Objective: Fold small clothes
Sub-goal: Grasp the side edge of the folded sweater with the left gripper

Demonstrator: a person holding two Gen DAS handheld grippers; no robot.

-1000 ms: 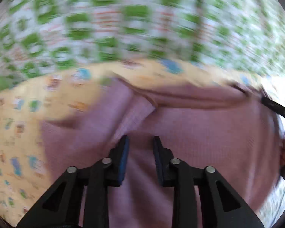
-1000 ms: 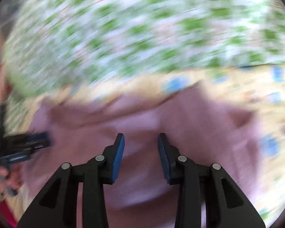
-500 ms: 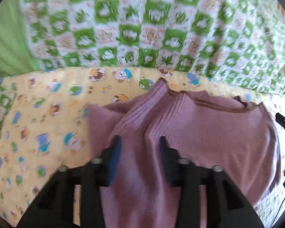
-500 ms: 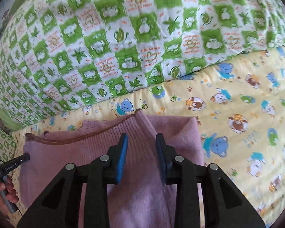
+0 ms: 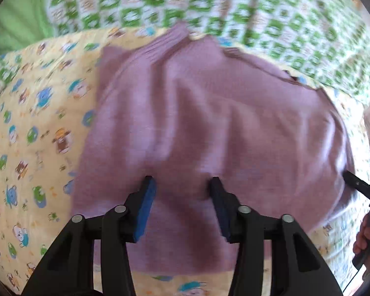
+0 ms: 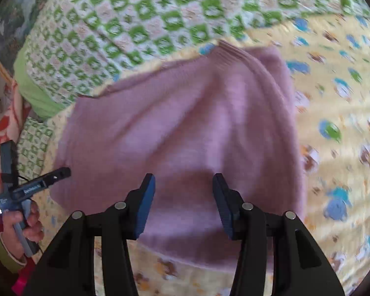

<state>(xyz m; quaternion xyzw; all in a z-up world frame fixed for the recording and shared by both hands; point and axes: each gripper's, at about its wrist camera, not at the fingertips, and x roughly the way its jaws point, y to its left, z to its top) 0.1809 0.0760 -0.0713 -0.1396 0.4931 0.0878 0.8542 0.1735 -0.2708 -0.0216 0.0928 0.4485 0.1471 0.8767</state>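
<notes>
While both tools hang with jaws apart and empty, the left tool (image 5: 181,185) and right tool (image 6: 182,182) each face the pink sweater (image 5: 209,113) lying on the bed (image 5: 37,128) toward twelve o'clock, its long axis three-to-nine, equally near both.

Blur and cut-off edges

The sweater (image 5: 209,113) and the yellow sheet (image 5: 37,128) are smeared by motion, the cartoon prints unreadable; the green checked quilt (image 6: 125,24) is soft too, and the person's hand (image 5: 368,244) is cropped at the frame's edge.
</notes>
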